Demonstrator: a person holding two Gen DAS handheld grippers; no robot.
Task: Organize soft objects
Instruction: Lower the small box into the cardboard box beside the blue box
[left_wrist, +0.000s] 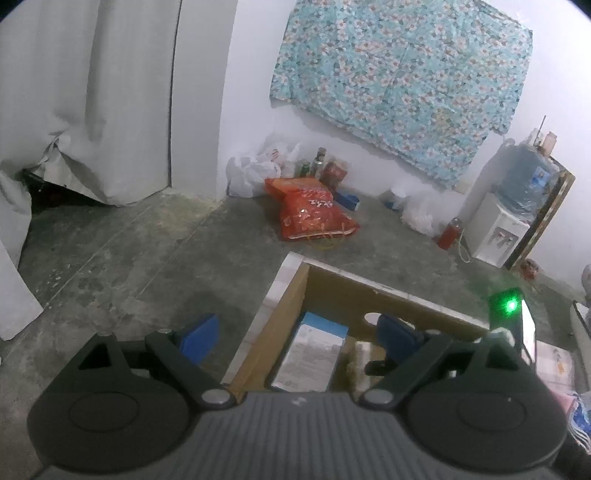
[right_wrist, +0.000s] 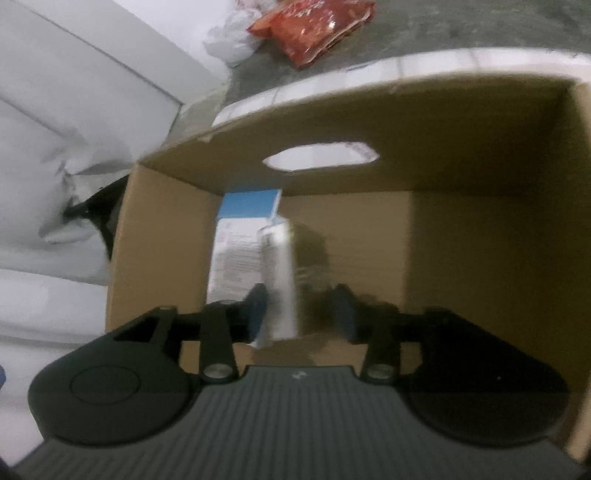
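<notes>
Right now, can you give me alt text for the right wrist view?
The right gripper, jaws apart, hangs over an open cardboard box with a blurred silvery packet between its fingers. A blue-and-white carton lies inside.

A cardboard box (left_wrist: 291, 295) stands on the floor (left_wrist: 147, 258), and a flat packet (left_wrist: 314, 354) lies inside along its left wall. Beyond the box's far rim, a bag (left_wrist: 314, 210) lies on the floor near the back wall, with a water dispenser (left_wrist: 506, 221) to its right.
</notes>
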